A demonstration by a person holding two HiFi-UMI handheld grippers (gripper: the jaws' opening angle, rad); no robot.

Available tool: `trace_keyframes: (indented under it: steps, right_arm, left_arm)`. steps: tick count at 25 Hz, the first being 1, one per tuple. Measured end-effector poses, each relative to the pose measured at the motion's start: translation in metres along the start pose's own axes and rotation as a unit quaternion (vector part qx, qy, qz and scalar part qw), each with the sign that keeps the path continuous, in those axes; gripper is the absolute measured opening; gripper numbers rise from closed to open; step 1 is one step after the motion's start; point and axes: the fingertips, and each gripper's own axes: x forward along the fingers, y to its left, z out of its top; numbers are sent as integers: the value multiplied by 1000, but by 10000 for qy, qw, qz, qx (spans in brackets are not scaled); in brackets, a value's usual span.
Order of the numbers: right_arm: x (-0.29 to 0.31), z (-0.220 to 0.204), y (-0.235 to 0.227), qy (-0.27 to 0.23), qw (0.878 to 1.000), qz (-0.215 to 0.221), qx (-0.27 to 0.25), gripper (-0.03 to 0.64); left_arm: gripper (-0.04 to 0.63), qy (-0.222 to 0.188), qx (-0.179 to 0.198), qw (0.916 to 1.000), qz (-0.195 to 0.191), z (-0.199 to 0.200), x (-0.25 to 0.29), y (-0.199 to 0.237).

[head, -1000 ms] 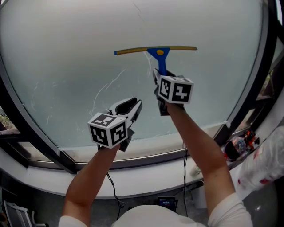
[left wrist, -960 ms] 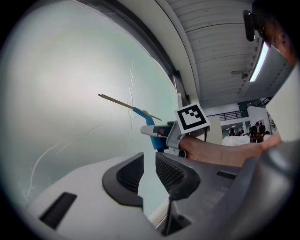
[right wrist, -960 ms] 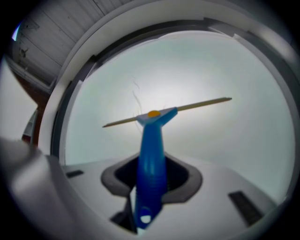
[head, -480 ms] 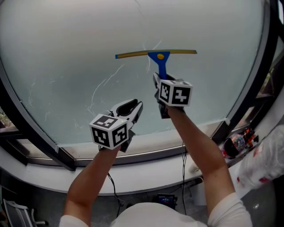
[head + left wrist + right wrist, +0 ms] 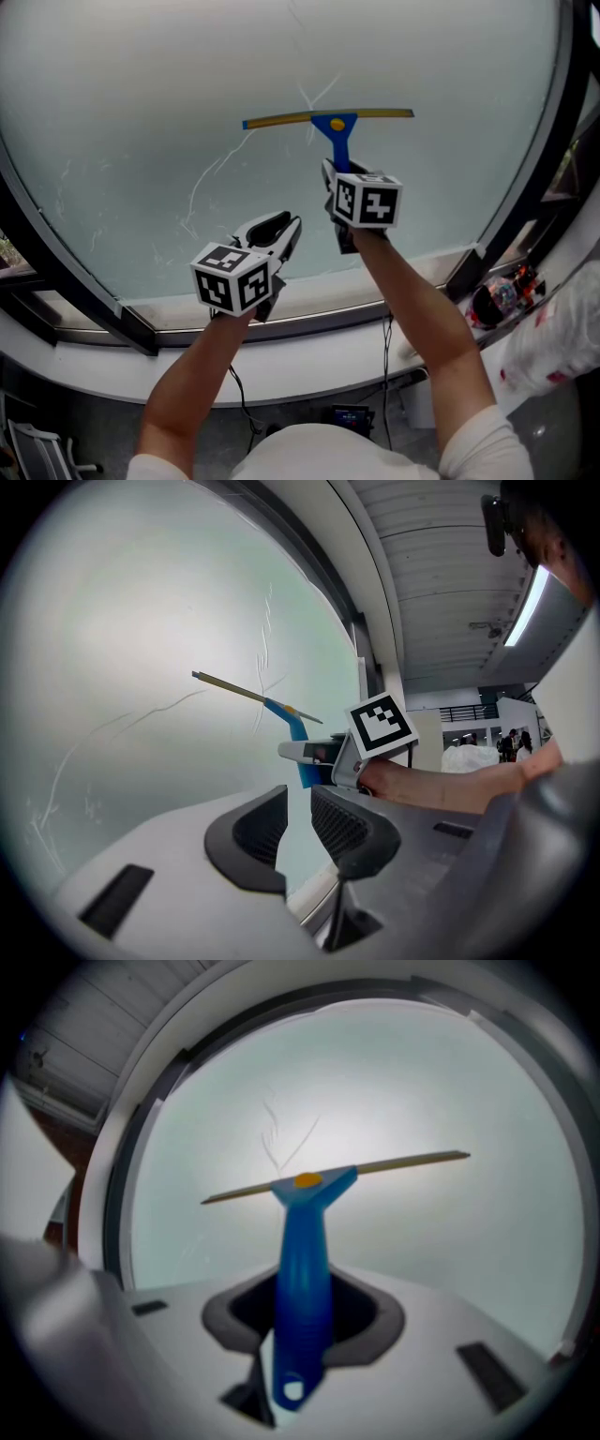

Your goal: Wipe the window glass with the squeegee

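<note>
The squeegee (image 5: 328,118) has a blue handle and a thin yellow-edged blade lying level against the frosted window glass (image 5: 141,112). My right gripper (image 5: 339,173) is shut on the lower handle, just under the blade. In the right gripper view the handle (image 5: 305,1241) runs up between the jaws to the blade. My left gripper (image 5: 274,228) hovers lower left of it, close to the glass, touching nothing. Its jaws stand nearly together with only a slit and nothing between them (image 5: 298,822). The left gripper view shows the squeegee (image 5: 281,710) off to the right.
Thin wet streaks (image 5: 211,183) cross the glass left of the blade. A dark window frame (image 5: 525,169) curves down the right side, and a white sill (image 5: 309,328) runs below. A plastic bag with red items (image 5: 553,337) sits at the lower right.
The squeegee and my right gripper have slid a little way down the glass. The left gripper has hardly moved.
</note>
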Motion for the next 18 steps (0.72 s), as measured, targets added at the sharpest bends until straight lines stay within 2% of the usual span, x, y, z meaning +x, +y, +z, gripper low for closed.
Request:
trace_keyframes:
  steps: [18]
  right_arm:
    - [4,-65,-7,481,9988,-17,22,138]
  left_arm:
    - [101,275,-261,9993,43,-42,4,6]
